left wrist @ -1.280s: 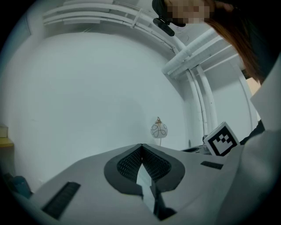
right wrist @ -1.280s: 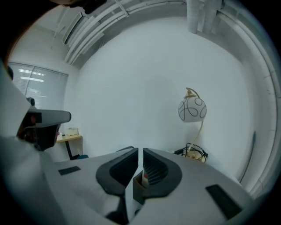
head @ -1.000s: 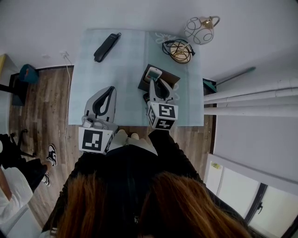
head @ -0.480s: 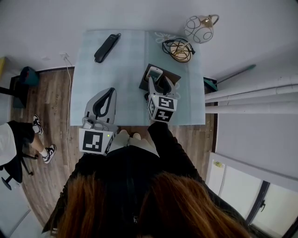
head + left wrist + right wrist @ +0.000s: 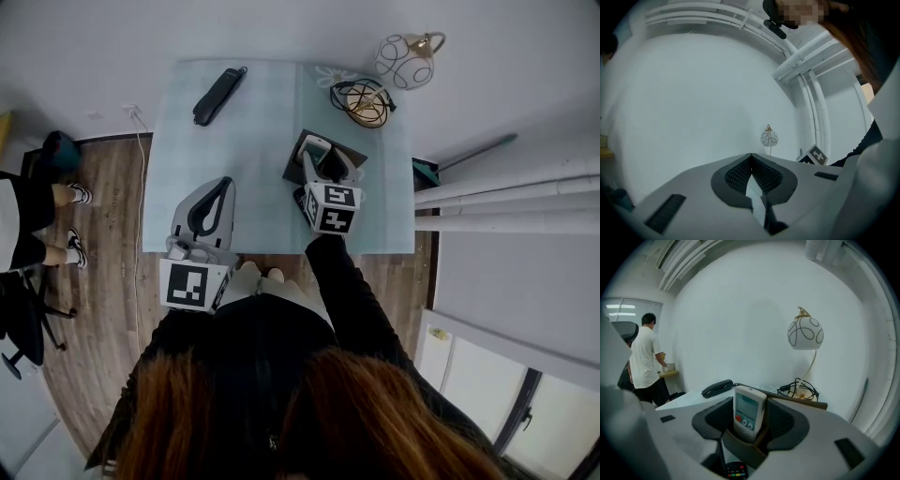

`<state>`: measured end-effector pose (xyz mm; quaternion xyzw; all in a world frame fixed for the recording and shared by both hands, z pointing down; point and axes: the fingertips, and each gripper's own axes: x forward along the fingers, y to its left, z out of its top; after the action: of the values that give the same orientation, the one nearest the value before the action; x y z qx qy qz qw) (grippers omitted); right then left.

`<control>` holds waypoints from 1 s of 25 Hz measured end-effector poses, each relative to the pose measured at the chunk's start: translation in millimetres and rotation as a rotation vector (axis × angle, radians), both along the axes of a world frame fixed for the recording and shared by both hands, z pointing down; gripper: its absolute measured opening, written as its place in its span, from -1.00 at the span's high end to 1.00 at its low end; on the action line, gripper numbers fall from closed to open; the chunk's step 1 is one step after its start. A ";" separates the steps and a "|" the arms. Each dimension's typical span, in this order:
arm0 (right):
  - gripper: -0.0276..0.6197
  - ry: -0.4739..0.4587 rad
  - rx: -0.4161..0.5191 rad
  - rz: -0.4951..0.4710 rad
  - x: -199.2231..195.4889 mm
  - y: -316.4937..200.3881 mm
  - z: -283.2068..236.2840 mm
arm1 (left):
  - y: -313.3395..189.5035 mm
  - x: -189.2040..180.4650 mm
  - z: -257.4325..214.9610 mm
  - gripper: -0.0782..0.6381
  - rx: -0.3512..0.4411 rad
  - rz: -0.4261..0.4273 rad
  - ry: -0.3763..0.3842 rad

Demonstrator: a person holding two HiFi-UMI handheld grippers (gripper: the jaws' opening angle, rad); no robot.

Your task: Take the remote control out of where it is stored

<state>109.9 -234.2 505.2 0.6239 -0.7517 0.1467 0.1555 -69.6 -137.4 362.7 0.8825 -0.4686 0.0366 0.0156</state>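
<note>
At the near edge of the table [image 5: 253, 159], just above the person's dark sleeves and hair, the left hand-held gripper [image 5: 221, 187] lies over the pale blue cloth with its jaws brought together at the tips and nothing between them. To its right and a little further in, the right hand-held gripper [image 5: 326, 167] reaches over a dark brown holder [image 5: 740, 448]. The white remote control [image 5: 750, 411] stands upright in that holder, screen and buttons facing the gripper's camera, its top rising above the holder's rim. The right jaws are opening: they stand on either side of the remote control, with a gap between each dark pad and its sides. Beneath the holder's front, a second, black remote [image 5: 736, 470] with coloured buttons lies flat on the table. Further back on the left of the table lies a dark telephone handset [image 5: 218, 94], well apart from the holder. At the far right corner, a coil of black cable [image 5: 363, 101] sits around the gold foot of a lamp [image 5: 405, 58] with a white, patterned globe shade, close to the white wall. Beyond the table's left side, a person in a white shirt [image 5: 644, 359] stands at a shelf.
</note>
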 end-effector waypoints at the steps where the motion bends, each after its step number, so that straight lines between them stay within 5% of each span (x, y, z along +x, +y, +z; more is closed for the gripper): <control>1: 0.24 0.000 -0.002 -0.006 0.1 -1.4 0.6 | -0.4 -0.6 -0.2 0.77 -0.002 -0.003 -0.001; 16: 0.25 0.081 0.022 0.000 -1.9 -5.5 -5.2 | -1.5 2.3 -0.1 0.77 -0.016 -0.011 -0.008; 19: 0.48 0.095 0.033 -0.022 -6.1 -3.4 -9.3 | -1.3 0.6 -0.9 0.77 -0.020 -0.017 -0.010; 25: 0.55 0.095 0.023 -0.072 -6.1 -0.3 -10.7 | -0.5 0.7 1.2 0.77 -0.019 -0.012 -0.005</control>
<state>103.8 -234.5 494.5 0.6044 -0.7671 0.1026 0.1890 -68.8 -137.9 363.9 0.8793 -0.4737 0.0430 0.0229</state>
